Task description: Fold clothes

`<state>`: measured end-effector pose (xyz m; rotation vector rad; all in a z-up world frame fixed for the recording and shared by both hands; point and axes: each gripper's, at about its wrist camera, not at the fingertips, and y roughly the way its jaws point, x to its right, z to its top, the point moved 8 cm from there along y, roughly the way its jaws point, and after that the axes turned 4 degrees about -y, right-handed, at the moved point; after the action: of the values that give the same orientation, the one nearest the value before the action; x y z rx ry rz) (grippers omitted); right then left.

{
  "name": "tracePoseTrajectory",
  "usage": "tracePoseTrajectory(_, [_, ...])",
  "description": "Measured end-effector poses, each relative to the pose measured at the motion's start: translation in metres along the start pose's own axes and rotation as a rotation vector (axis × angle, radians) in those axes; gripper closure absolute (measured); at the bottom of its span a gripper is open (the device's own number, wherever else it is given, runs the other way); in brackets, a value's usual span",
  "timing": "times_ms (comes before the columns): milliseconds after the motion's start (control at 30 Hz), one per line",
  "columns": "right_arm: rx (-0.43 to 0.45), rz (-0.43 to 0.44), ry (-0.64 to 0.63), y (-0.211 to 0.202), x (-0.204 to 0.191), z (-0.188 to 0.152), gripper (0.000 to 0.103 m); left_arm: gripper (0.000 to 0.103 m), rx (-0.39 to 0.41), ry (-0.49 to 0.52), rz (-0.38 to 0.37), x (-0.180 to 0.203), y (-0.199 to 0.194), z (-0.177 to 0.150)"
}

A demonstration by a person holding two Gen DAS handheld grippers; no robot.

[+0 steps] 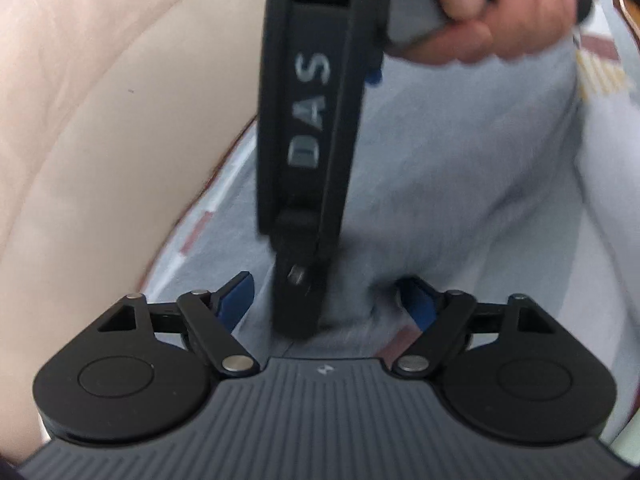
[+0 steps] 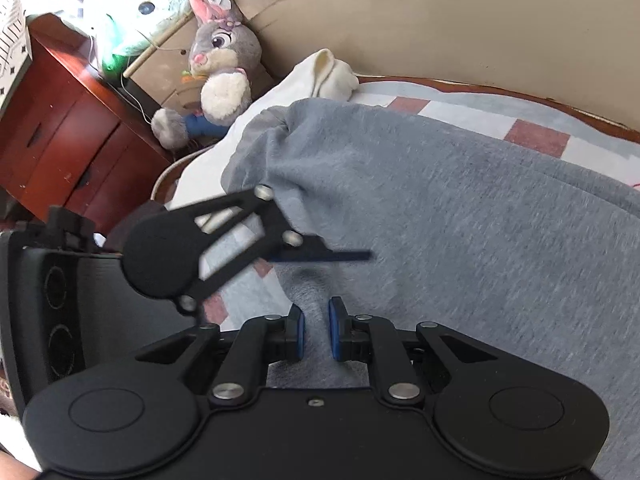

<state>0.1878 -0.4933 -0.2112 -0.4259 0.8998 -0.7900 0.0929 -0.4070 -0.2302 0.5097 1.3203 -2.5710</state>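
Observation:
A grey sweatshirt-like garment [image 2: 440, 208] lies spread over a bed. In the right wrist view my right gripper [image 2: 318, 332] has its blue pads [image 2: 298, 332] close together, pinching a raised fold of the grey cloth near the garment's edge. My left gripper [image 2: 352, 256] reaches in from the left, its finger flat just above the cloth. In the left wrist view the left gripper [image 1: 326, 298] stands wide open, blue pads [image 1: 236, 296] on either side of the grey garment [image 1: 460, 184]. The right gripper [image 1: 298, 316] crosses in front, held by a hand [image 1: 500, 12].
The bed cover [image 2: 536, 136] has red and white checks. A beige padded headboard [image 2: 440, 20] runs behind it. A plush rabbit [image 2: 224, 64] and a reddish wooden nightstand [image 2: 60, 128] stand at the left. A cream cloth [image 2: 328, 72] lies at the bed's far corner.

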Motion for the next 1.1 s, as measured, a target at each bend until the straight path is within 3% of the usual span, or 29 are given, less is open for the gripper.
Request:
tracePoseTrajectory(33, [0.003, 0.002, 0.014, -0.002, 0.003, -0.001, 0.086, 0.062, -0.021, -0.047, 0.006, -0.004, 0.004, 0.003])
tracePoseTrajectory(100, [0.003, -0.014, 0.077, -0.012, 0.016, -0.004, 0.077, 0.072, -0.052, -0.162, -0.002, -0.015, 0.01, 0.008])
tracePoseTrajectory(200, [0.071, 0.001, 0.176, -0.047, 0.041, -0.001, 0.062, 0.075, -0.044, -0.295, -0.034, -0.035, 0.011, 0.014])
tracePoseTrajectory(367, [0.263, -0.136, 0.467, -0.143, 0.11, -0.008, 0.059, 0.076, -0.029, -0.392, -0.023, -0.044, 0.006, 0.016])
tracePoseTrajectory(500, [0.401, -0.309, 0.672, -0.235, 0.138, -0.069, 0.056, 0.076, -0.021, -0.458, -0.031, -0.05, 0.0, 0.006])
tracePoseTrajectory(567, [0.485, -0.37, 0.784, -0.269, 0.139, -0.119, 0.047, 0.076, -0.02, -0.504, -0.036, -0.054, 0.003, 0.004])
tracePoseTrajectory(667, [0.61, -0.46, 0.953, -0.321, 0.139, -0.197, 0.043, 0.076, -0.021, -0.582, -0.049, -0.061, 0.011, 0.001])
tracePoseTrajectory(800, [0.719, -0.476, 1.221, -0.342, 0.13, -0.296, 0.043, 0.076, -0.041, -0.591, -0.046, -0.063, 0.017, 0.001])
tracePoseTrajectory(967, [0.74, -0.541, 1.365, -0.341, 0.13, -0.351, 0.043, 0.076, -0.042, -0.624, -0.028, -0.062, 0.018, 0.001])
tracePoseTrajectory(1100, [0.884, -0.509, 1.386, -0.343, 0.149, -0.357, 0.043, 0.079, -0.023, -0.668, -0.038, -0.063, 0.015, -0.003])
